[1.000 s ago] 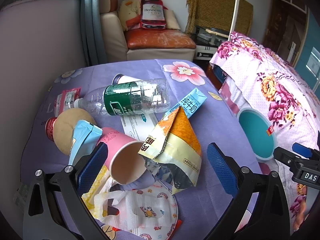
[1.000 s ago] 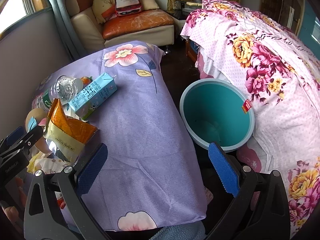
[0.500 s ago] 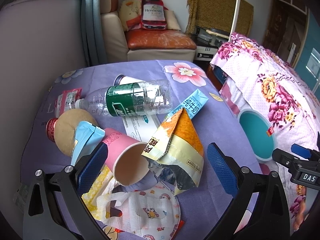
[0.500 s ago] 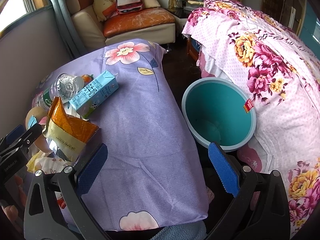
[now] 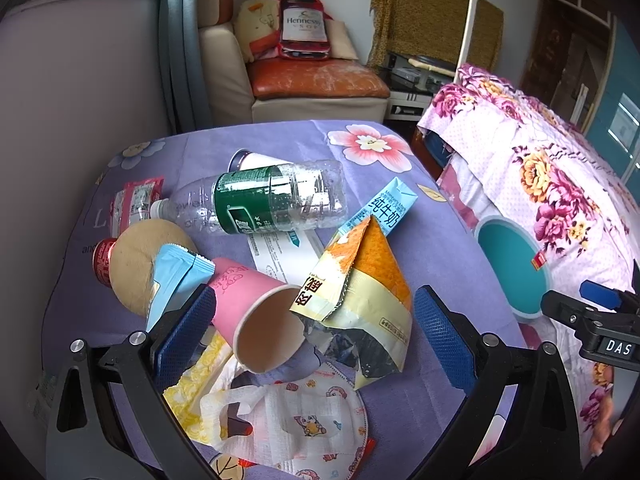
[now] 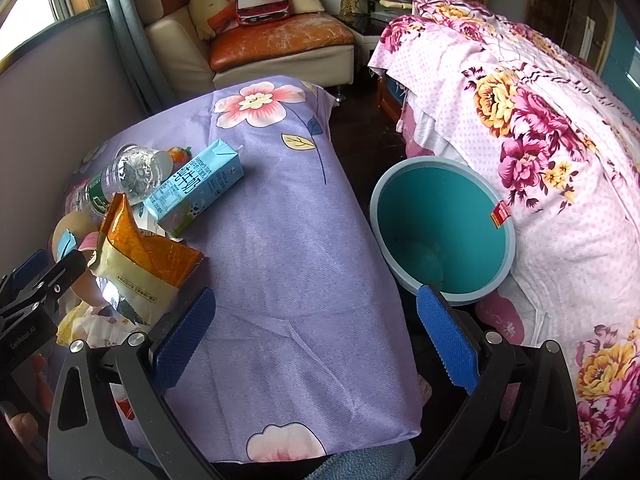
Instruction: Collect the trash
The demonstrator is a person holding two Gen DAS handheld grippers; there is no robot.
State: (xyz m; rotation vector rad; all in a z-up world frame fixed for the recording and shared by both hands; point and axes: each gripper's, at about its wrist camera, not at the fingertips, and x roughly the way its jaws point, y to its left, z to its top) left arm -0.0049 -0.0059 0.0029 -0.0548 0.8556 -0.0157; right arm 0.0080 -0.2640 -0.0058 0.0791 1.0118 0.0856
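Note:
Trash lies heaped on a purple flowered tablecloth [image 5: 440,248]. My left gripper [image 5: 316,332] is open, with a tipped pink paper cup [image 5: 256,316] and an orange-and-yellow snack bag [image 5: 360,292] between its blue pads. Behind them lie a clear plastic bottle [image 5: 272,200] with a green label and a blue milk carton [image 5: 380,212]. A child's face mask [image 5: 296,428] lies in front. My right gripper [image 6: 316,336] is open above the cloth's near right edge, holding nothing. A teal bin [image 6: 440,232] stands on the floor between table and bed.
A round tan piece [image 5: 136,264], a light blue wrapper [image 5: 176,276], a red sachet [image 5: 136,204] and a yellow wrapper [image 5: 192,388] crowd the table's left. A floral-covered bed [image 6: 540,140] fills the right. An armchair [image 6: 272,44] stands behind the table, a wall [image 5: 80,92] at left.
The left gripper has edged slightly forward over the cup and bag. The right gripper's view has shifted a little, bringing the bin slightly nearer. Both stay open.

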